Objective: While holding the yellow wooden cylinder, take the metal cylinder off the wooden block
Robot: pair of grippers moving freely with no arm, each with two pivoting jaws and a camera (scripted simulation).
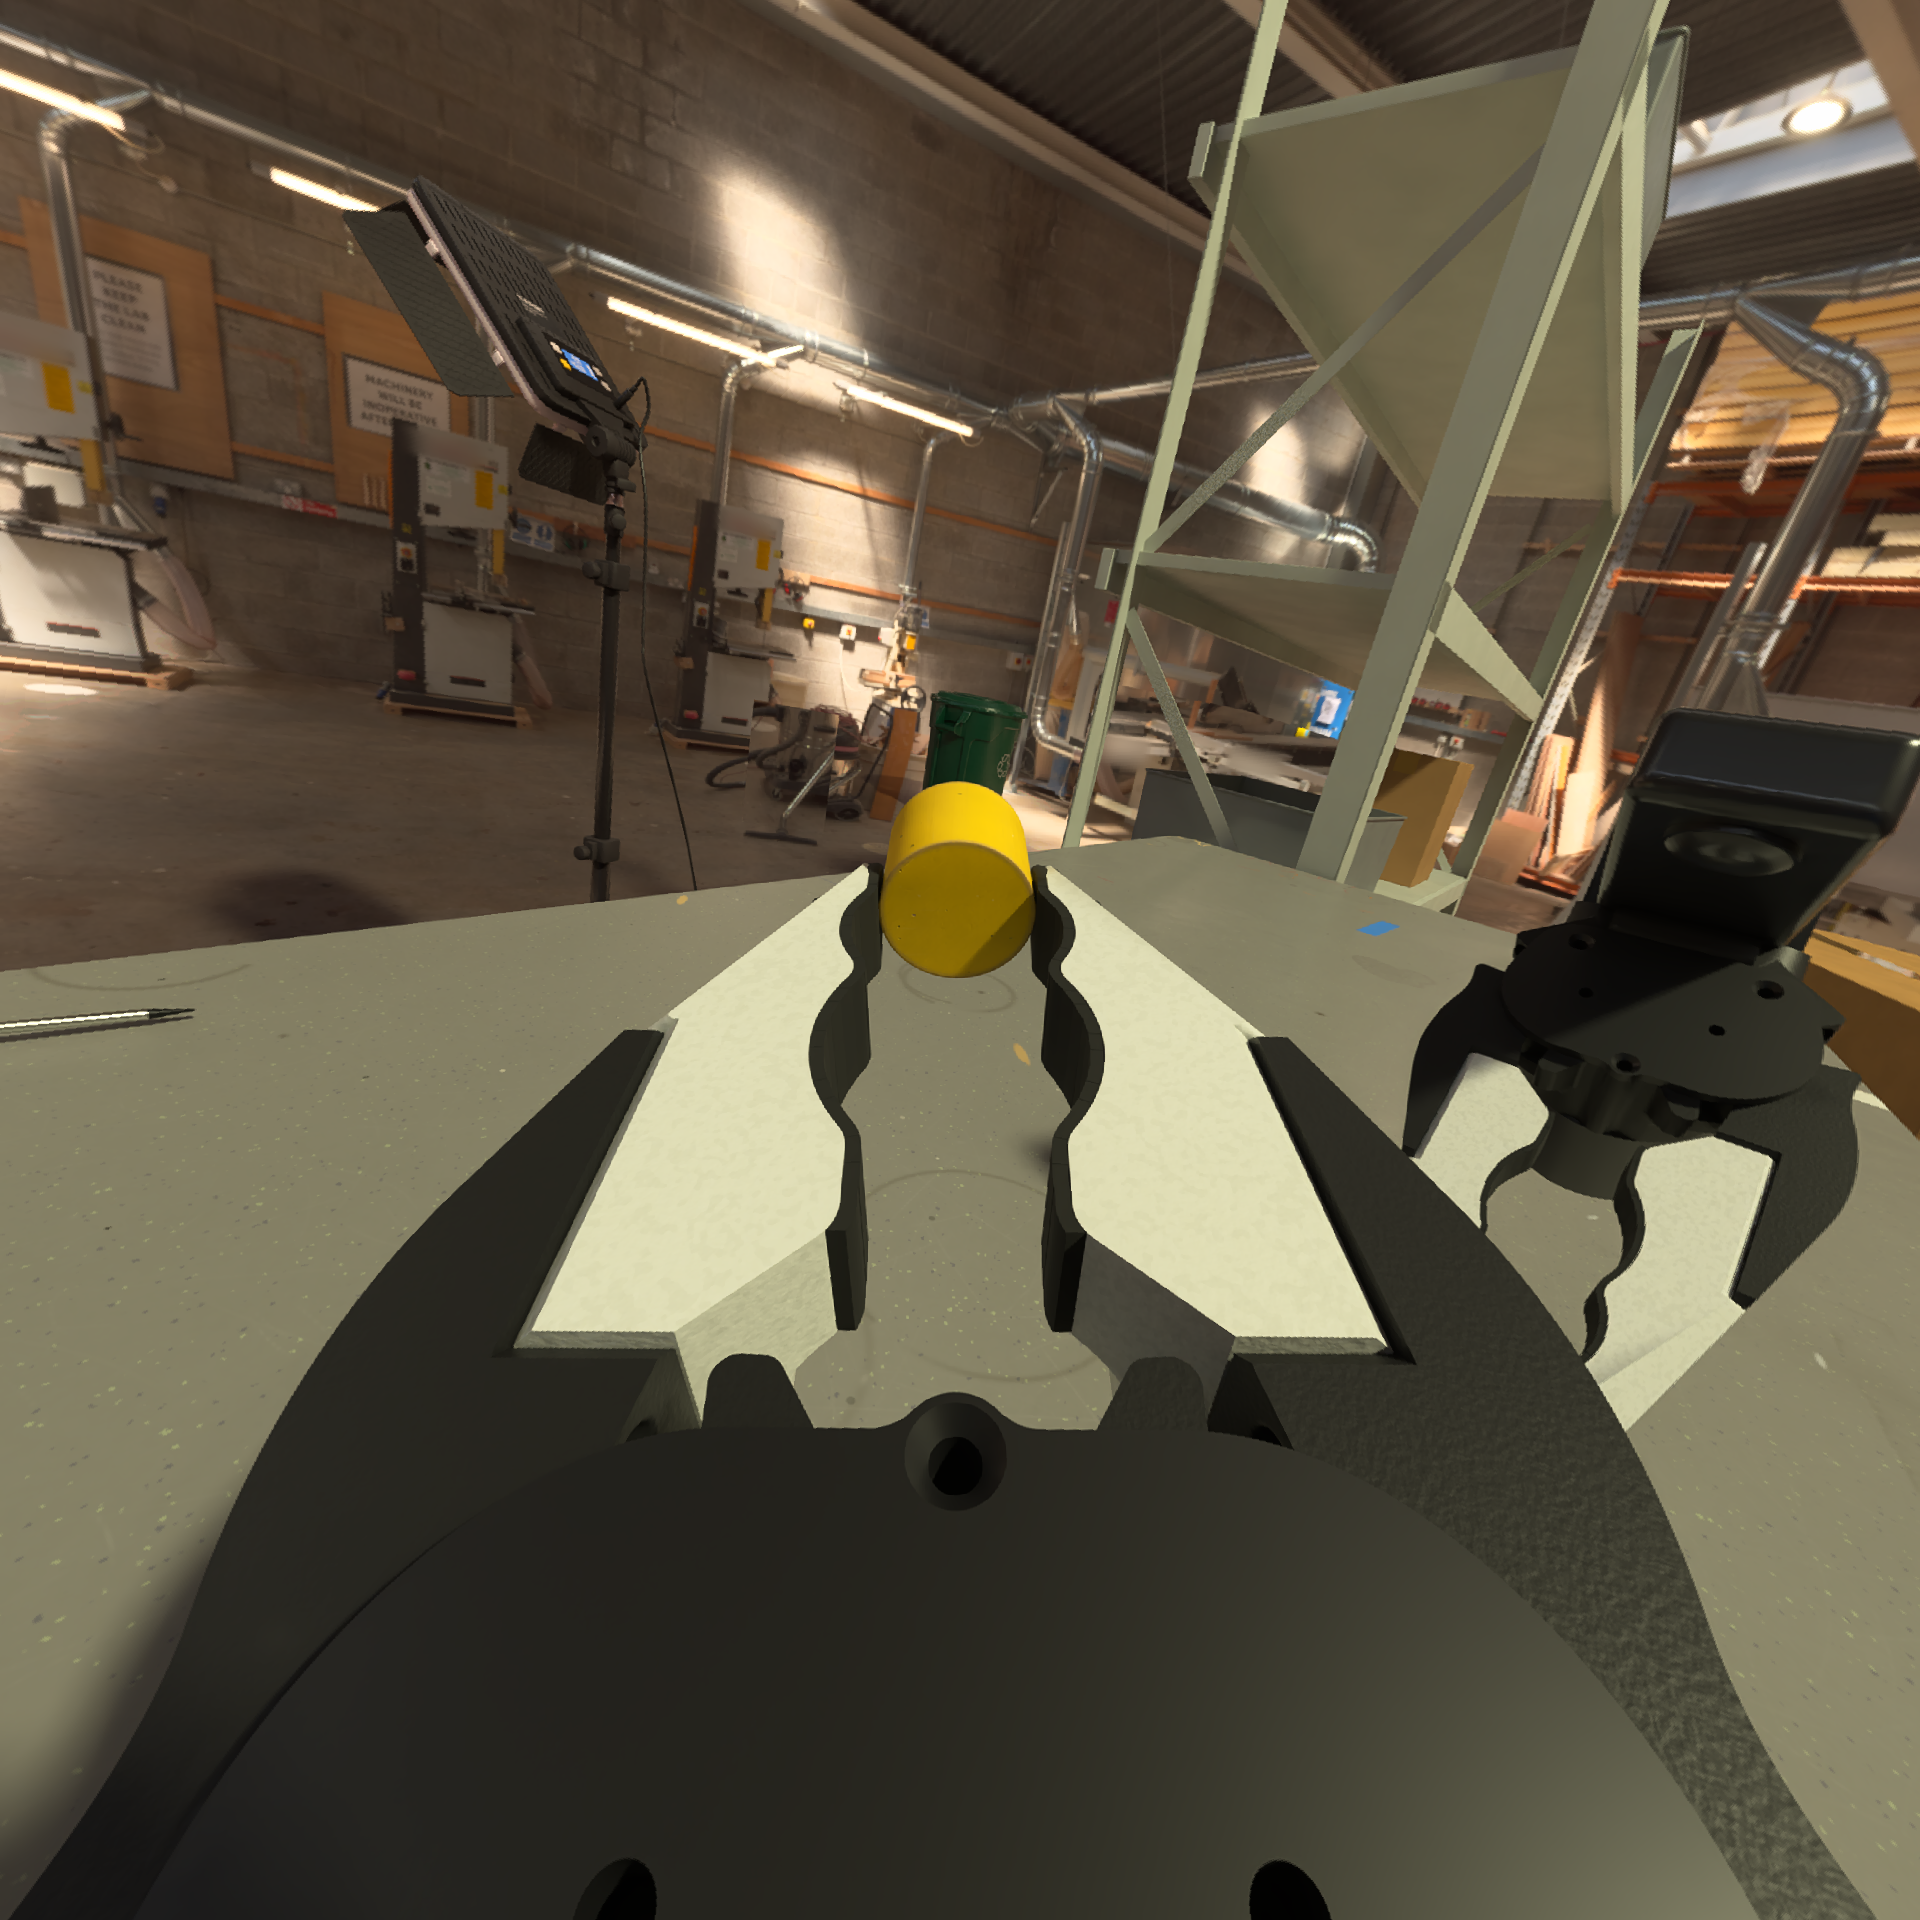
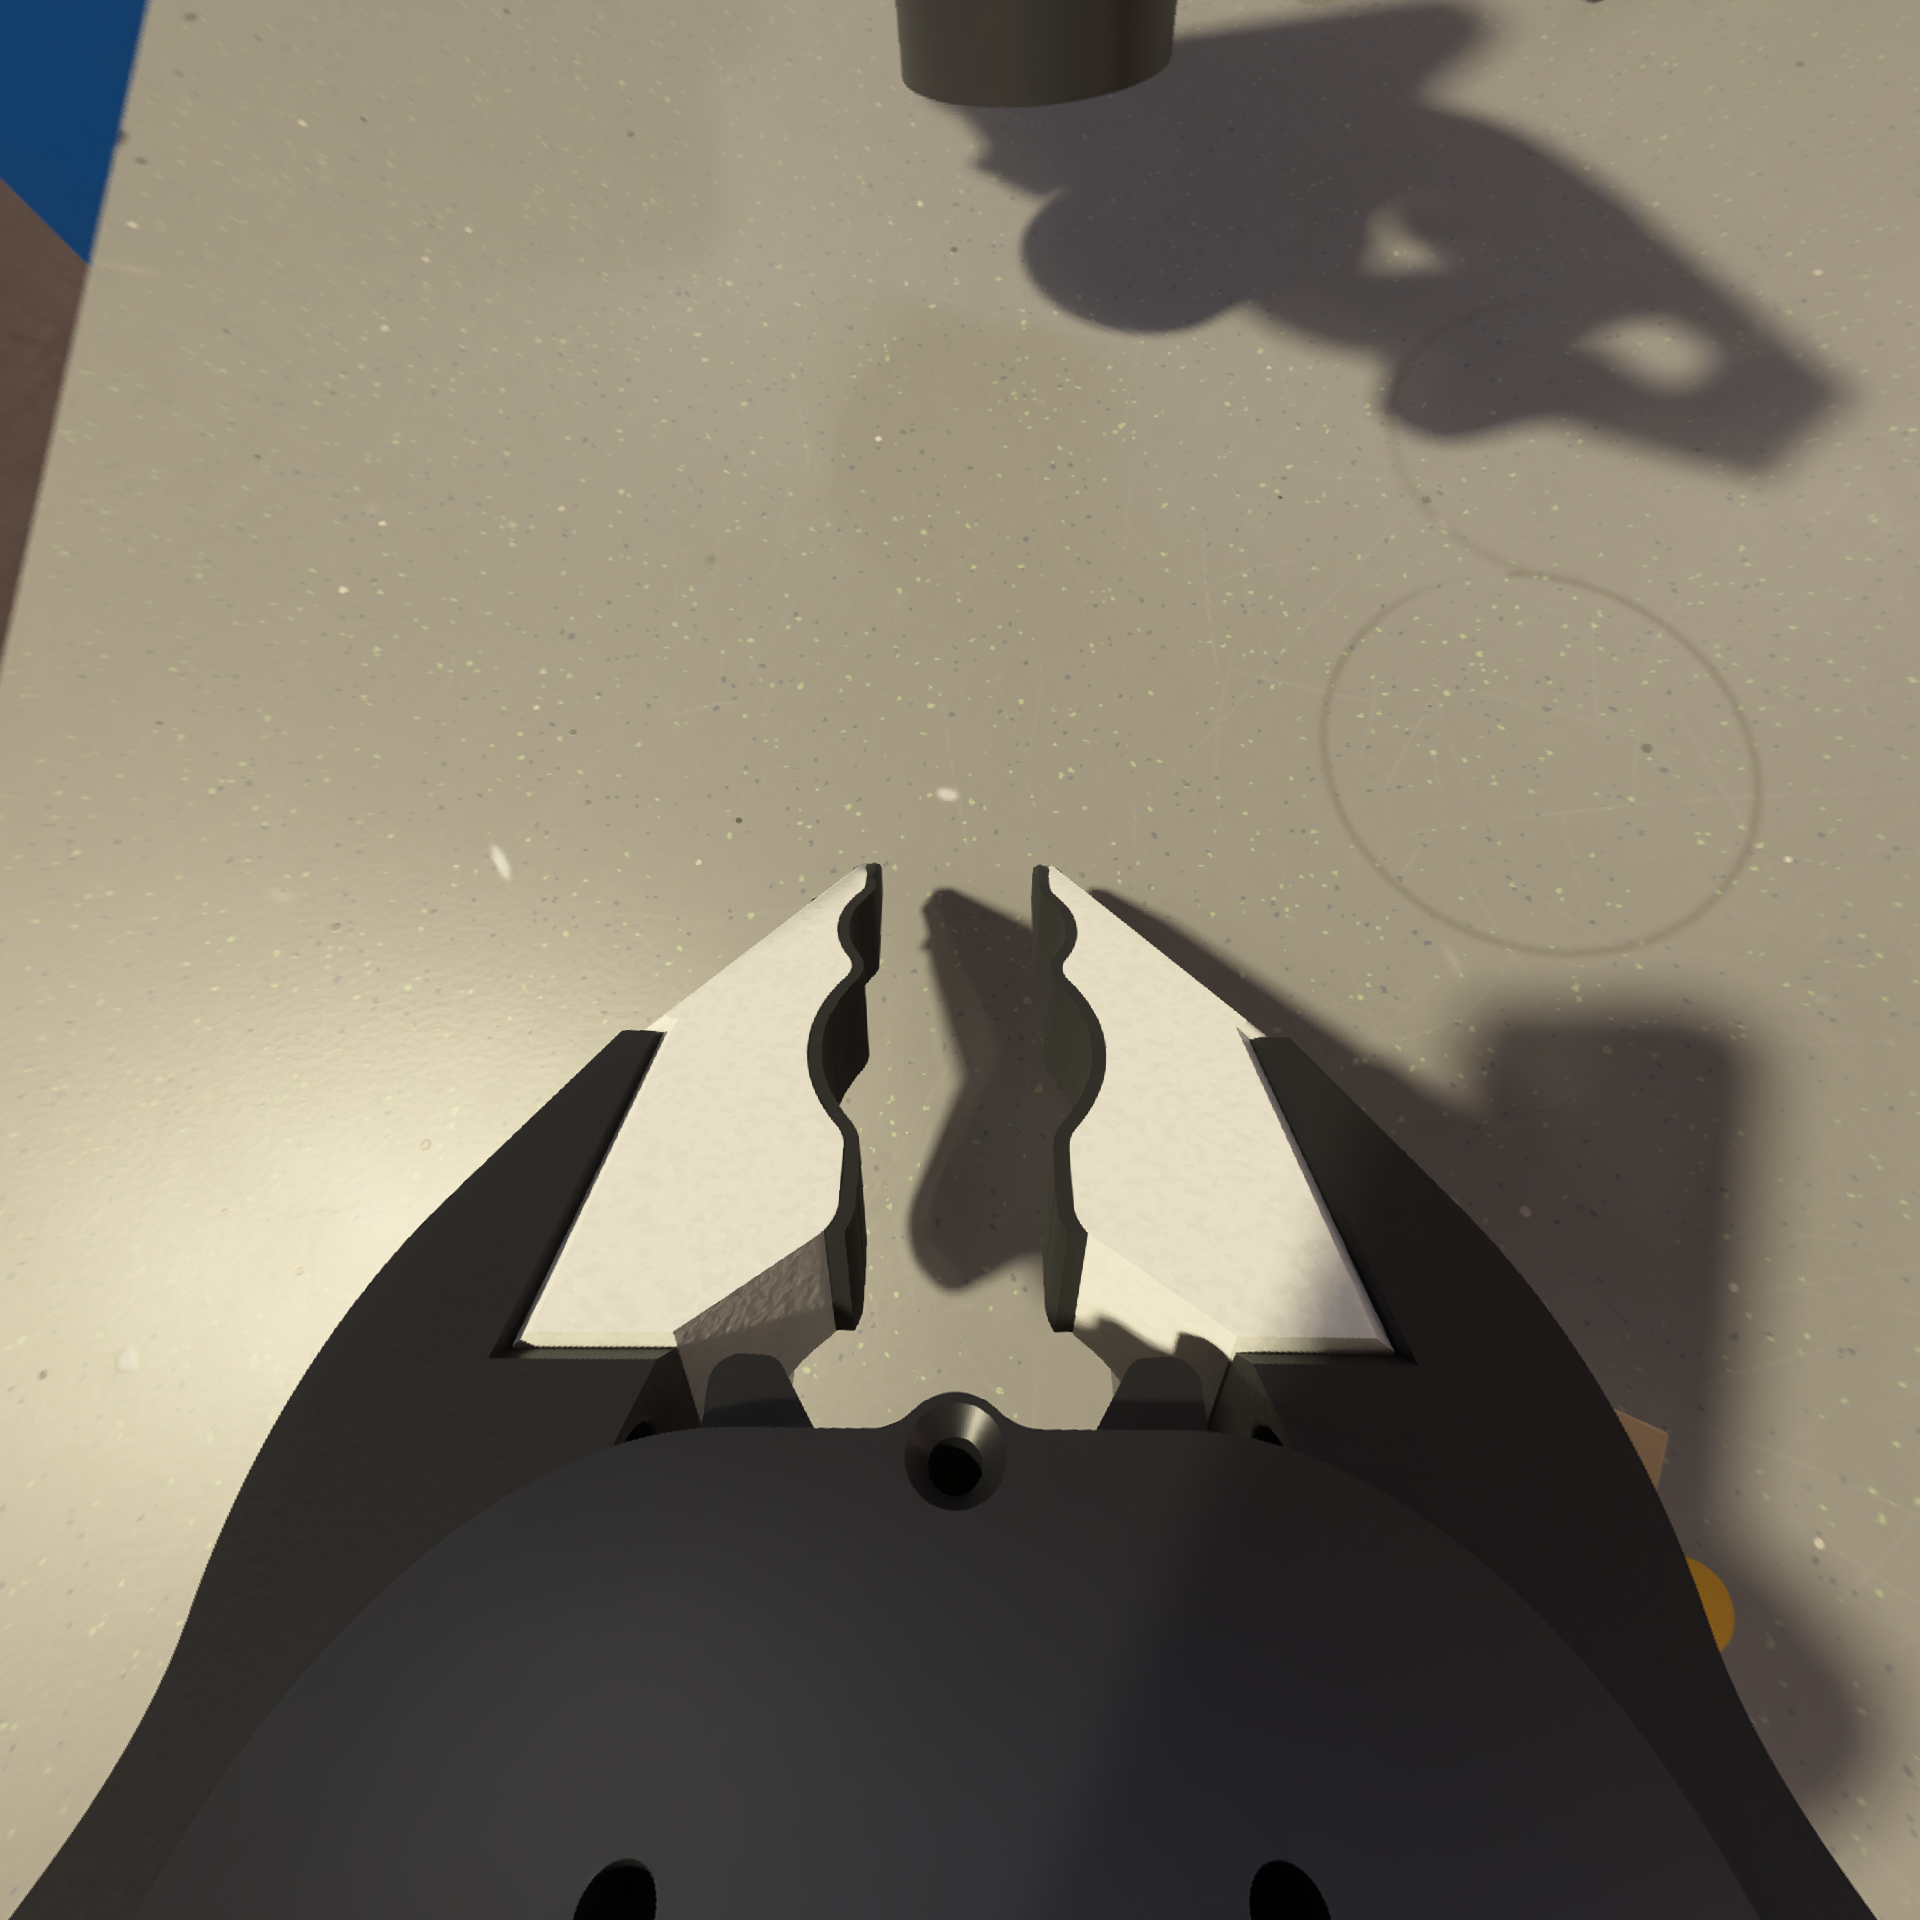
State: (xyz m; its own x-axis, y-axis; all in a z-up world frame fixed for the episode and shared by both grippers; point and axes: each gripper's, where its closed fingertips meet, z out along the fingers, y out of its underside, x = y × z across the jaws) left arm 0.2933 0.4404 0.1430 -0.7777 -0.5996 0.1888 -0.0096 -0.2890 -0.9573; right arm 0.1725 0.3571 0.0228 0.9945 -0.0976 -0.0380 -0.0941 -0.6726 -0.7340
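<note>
OK: left wrist view: left tool (image 1: 957,914) clamps yellow wooden cylinder (image 1: 956,883) at its tips, above the counter (image 1: 312,1143). Right wrist view: right tool (image 2: 956,904) parted, empty; metal cylinder (image 2: 1034,52) sits ahead on counter, block unseen. Hold done; the removal looks done too.

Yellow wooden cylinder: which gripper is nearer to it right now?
Left. The left gripper holds the yellow wooden cylinder between its fingertips. The right gripper points down at bare table, nothing between its fingers.
</note>
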